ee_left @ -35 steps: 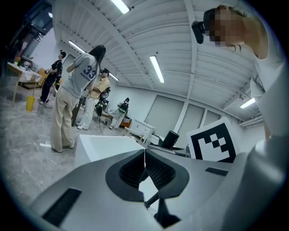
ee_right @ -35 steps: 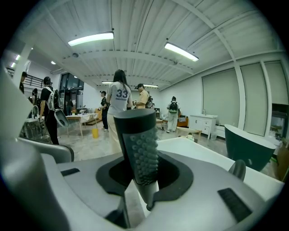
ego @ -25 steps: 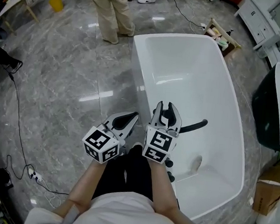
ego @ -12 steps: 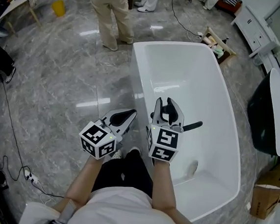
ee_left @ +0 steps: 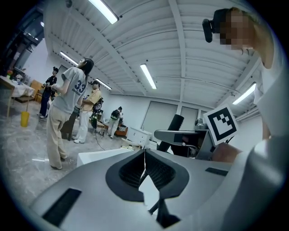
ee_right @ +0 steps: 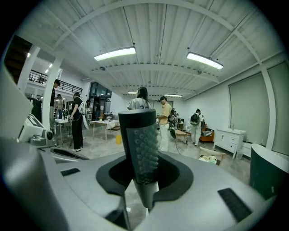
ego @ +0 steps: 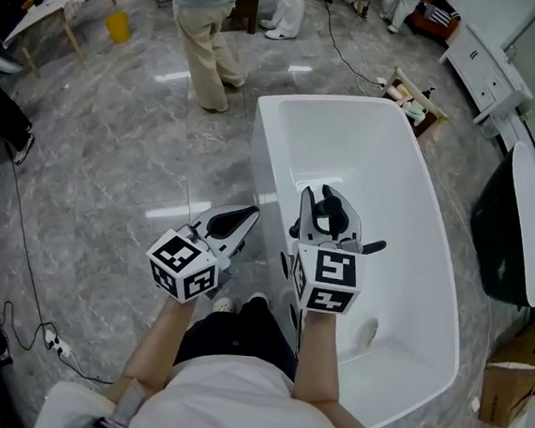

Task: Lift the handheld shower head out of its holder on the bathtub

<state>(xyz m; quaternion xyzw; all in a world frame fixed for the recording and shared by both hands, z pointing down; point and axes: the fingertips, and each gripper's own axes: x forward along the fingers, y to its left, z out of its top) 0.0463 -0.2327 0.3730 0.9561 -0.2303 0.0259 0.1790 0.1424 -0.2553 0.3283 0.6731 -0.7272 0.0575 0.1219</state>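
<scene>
Shower head is clamped in right gripper jaws above bathtub, apparently out of its holder; left gripper jaws closed, empty.

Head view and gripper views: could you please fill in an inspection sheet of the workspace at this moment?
Surface: glossy grey marble floor.
Job's things: white bathtub; black shower head held over it.
Clutter: yellow bucket, crate by the tub, cardboard box.
Grippers: right gripper shut on the shower head; left gripper shut, empty.
Cables: black cable runs across the floor to a power strip.
Surroundings: person standing beyond the tub; white cabinet.
</scene>
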